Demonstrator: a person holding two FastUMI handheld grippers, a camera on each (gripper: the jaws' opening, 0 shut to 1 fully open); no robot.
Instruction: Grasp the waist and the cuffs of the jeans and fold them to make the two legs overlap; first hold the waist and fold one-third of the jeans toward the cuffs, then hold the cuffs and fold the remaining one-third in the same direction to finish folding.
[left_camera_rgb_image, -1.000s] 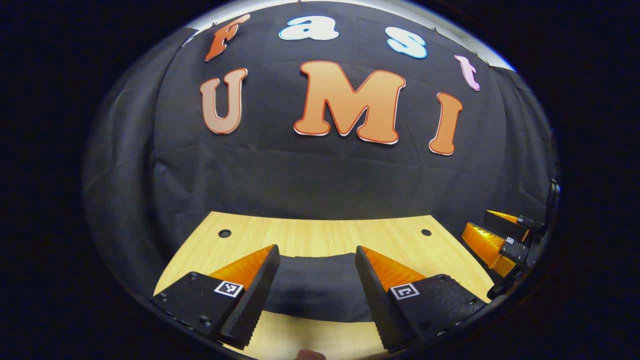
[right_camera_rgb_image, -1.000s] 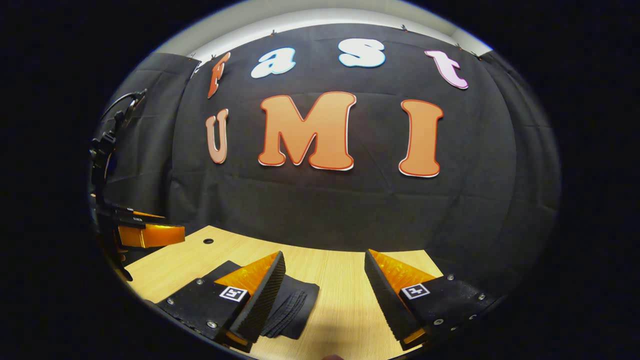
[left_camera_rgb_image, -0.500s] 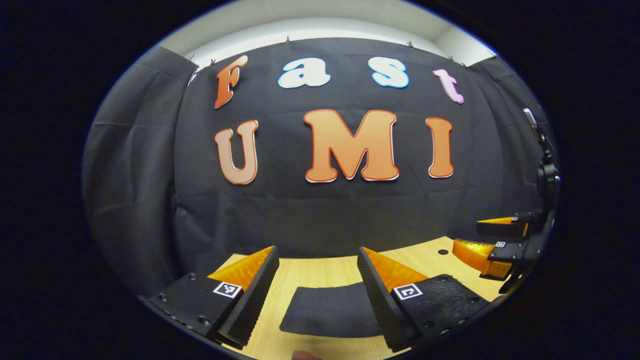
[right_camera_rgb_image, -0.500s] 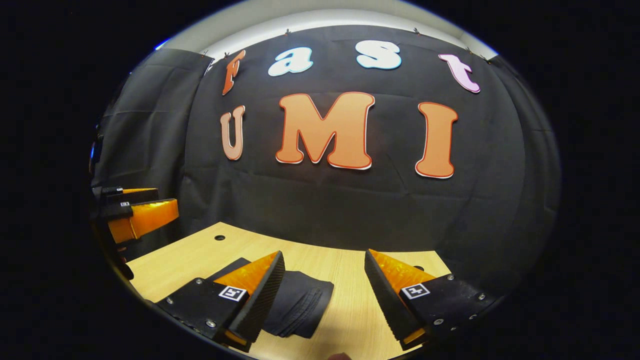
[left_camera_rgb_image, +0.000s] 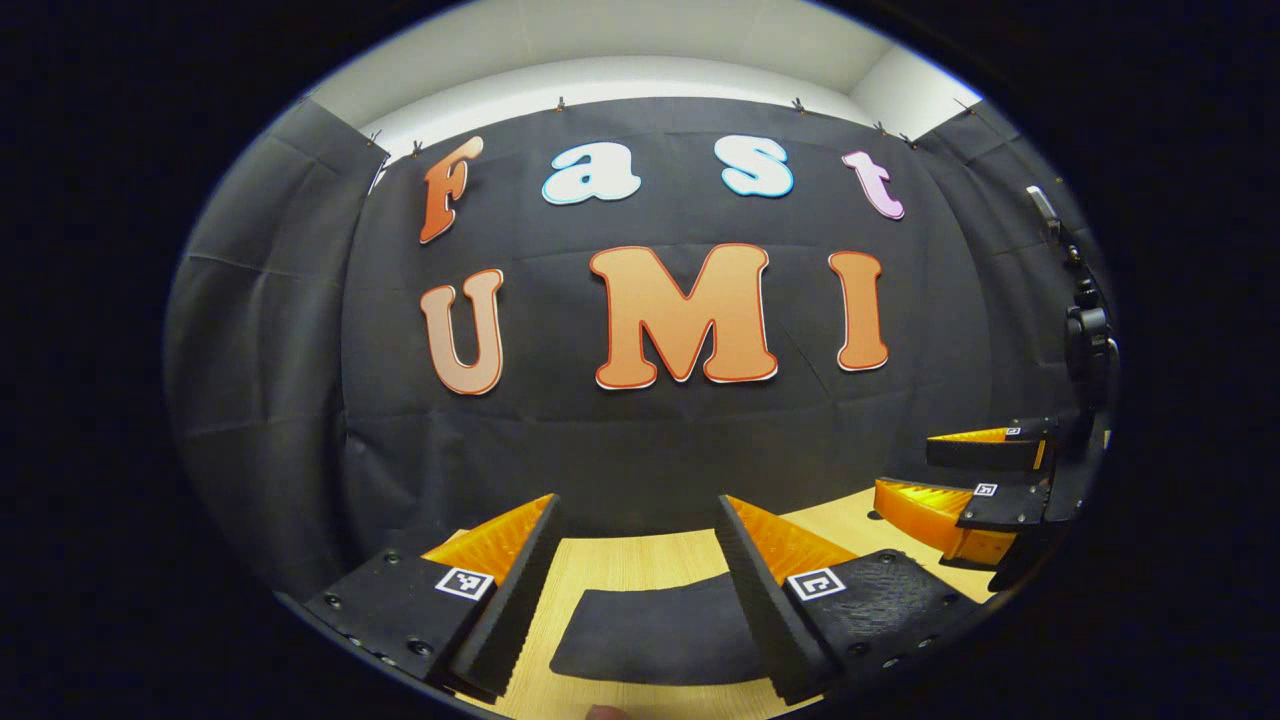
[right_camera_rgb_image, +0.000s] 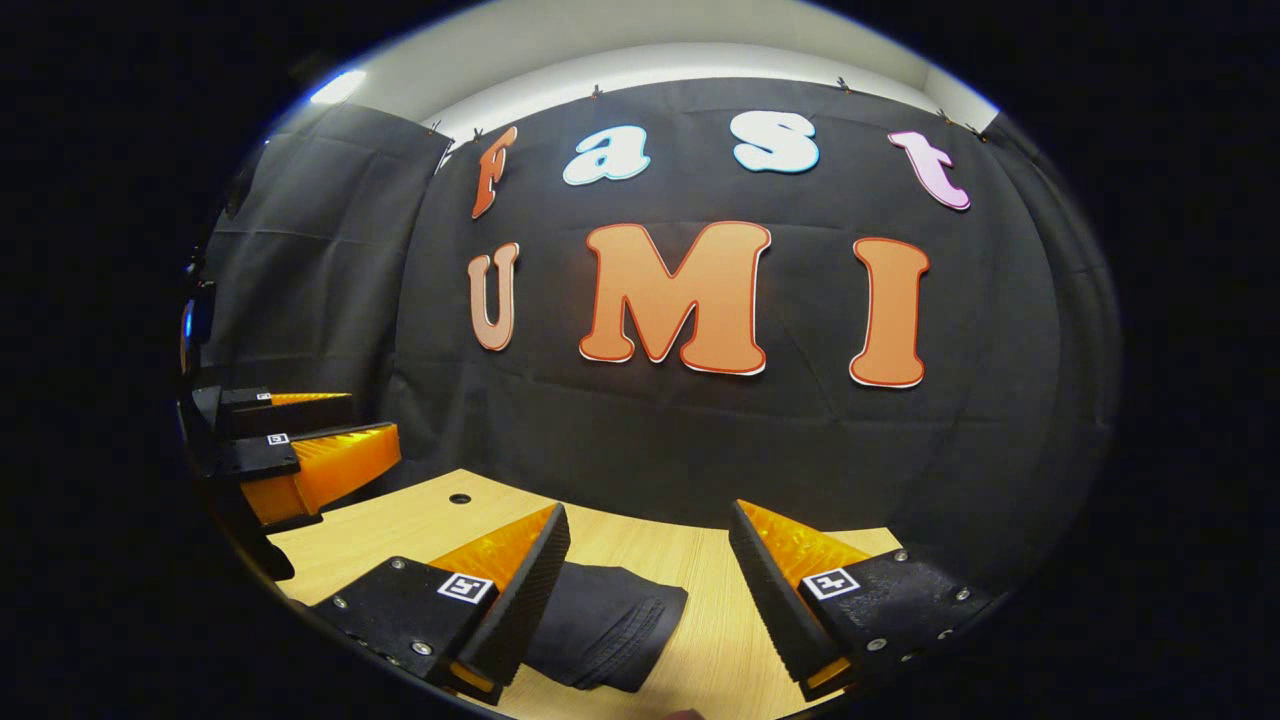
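Left gripper (left_camera_rgb_image: 637, 560): jaws wide apart, nothing between fingers, held above table (left_camera_rgb_image: 630, 560), fingers aimed at booth wall, clear of tabletop. Seen from right gripper view, left gripper (right_camera_rgb_image: 330, 450) hangs over table's left edge, fingers stacked one over other, apart, pointing right. Right gripper (right_camera_rgb_image: 648, 570): jaws wide apart, gripping nothing, raised above table, level, facing wall. Seen from left gripper view, right gripper (left_camera_rgb_image: 930, 470) sits over table's right edge, fingers spread, pointing left.
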